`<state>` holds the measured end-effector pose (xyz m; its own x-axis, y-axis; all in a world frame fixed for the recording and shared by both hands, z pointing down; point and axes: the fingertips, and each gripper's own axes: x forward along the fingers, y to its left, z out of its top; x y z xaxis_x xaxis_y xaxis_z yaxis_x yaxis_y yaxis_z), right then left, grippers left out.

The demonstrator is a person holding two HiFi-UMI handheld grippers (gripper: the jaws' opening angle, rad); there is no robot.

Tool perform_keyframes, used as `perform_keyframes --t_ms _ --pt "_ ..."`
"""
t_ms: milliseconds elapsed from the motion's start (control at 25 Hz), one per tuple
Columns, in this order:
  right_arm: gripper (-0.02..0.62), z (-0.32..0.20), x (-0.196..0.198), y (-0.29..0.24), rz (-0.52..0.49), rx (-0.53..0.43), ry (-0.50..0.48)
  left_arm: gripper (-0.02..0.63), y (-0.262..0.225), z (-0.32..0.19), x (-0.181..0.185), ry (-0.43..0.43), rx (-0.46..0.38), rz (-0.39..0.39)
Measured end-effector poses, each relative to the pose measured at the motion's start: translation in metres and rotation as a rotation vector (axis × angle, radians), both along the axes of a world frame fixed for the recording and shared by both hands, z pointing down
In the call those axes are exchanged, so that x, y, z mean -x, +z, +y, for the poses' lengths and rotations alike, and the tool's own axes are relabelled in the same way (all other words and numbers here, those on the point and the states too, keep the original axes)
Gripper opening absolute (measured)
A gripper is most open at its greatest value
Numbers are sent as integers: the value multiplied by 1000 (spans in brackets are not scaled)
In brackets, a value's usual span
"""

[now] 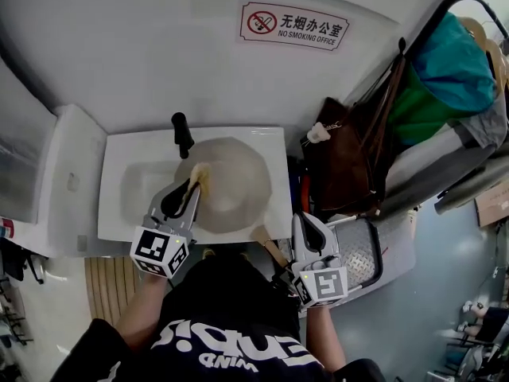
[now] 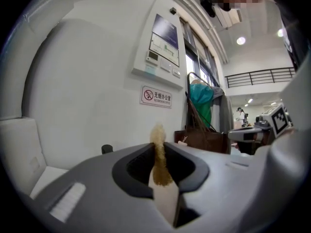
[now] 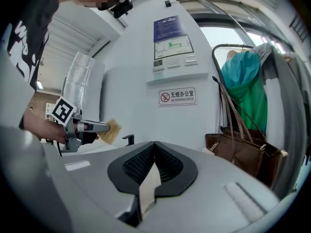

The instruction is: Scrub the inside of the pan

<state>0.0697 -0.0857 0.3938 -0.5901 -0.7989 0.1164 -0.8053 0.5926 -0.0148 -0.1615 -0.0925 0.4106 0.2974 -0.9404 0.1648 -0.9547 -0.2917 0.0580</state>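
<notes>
The pan point(image 1: 235, 188) sits in the sink point(image 1: 114, 151), pale inside facing up, filling the sink's right half, its wooden handle point(image 1: 269, 247) poking out over the sink's front right corner. Over the pan's left rim, the left gripper point(image 1: 193, 186) is clamped on a tan sponge point(image 1: 200, 173), in front of the sink's black tap point(image 1: 182, 134). Off the sink's right front corner, the right gripper point(image 3: 154, 150) has its jaws together, gripping nothing I can make out.
</notes>
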Motion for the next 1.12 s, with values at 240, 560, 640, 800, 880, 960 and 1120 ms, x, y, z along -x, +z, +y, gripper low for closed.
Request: perform_keyframes --t_ms 240,560,640,800,880,960,1120 --pt "11 -6 5 -7 -22 -7 2 54 -2 -18 1 50 -12 6" --pt "233 -10 12 35 95 112 -71 54 5 -33 -1 89 -4 16" --pt "233 -11 13 40 97 134 -78 54 7 -35 -2 97 3 15" --pt "232 -9 12 58 98 191 -93 54 12 -41 -3 110 11 17" --pt "232 -6 13 77 134 237 -114 54 16 -42 -4 115 20 20" --pt "232 0 14 101 180 290 -142 54 18 -43 -5 122 25 18" --pt "230 19 19 155 331 396 -209 54 20 -45 -5 129 28 23"
